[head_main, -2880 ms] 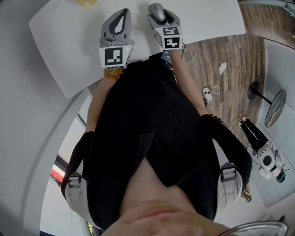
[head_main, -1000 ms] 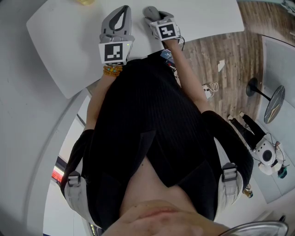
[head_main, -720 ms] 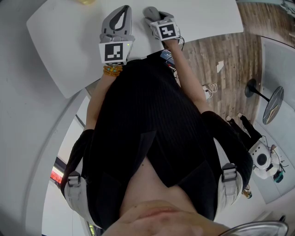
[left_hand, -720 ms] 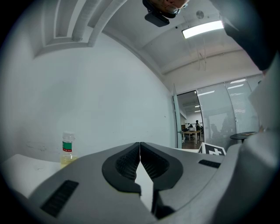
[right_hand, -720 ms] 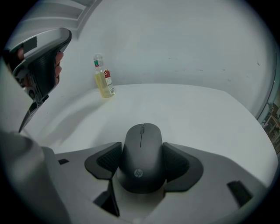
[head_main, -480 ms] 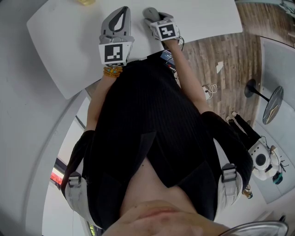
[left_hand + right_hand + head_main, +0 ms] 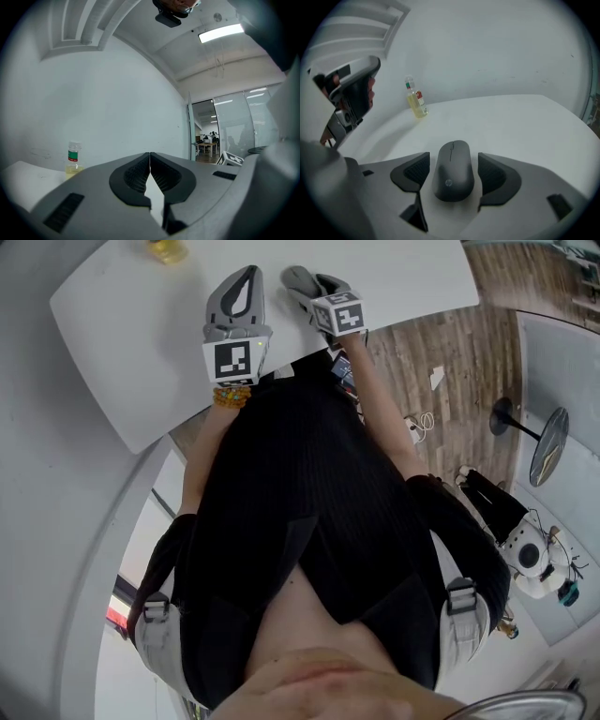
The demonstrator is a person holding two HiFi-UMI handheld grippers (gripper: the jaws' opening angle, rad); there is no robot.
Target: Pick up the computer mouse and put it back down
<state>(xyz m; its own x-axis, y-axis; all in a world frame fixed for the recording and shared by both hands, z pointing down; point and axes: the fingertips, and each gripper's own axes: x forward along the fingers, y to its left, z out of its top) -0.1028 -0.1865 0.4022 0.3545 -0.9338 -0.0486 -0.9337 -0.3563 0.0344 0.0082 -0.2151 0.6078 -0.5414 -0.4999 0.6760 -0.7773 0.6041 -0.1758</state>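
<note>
A dark grey computer mouse (image 7: 453,174) lies flat on the white table (image 7: 515,117). My right gripper (image 7: 453,164) is open around it, one jaw on each side with a narrow gap to the mouse. In the head view the mouse (image 7: 295,279) shows at the tips of the right gripper (image 7: 311,285), near the table's front edge. My left gripper (image 7: 247,273) rests just to the left of it. In its own view the left gripper (image 7: 150,161) is shut, jaw tips touching with nothing between them.
A small bottle of yellow liquid (image 7: 415,99) stands toward the back left of the table (image 7: 122,324), also visible as the bottle (image 7: 72,159) in the left gripper view. The table's front edge runs just behind both grippers. Wooden floor (image 7: 441,343) lies to the right.
The right gripper with the mouse has shifted a little left and forward on the table since 2.9 s ago. The left gripper has kept its place and stayed shut.
</note>
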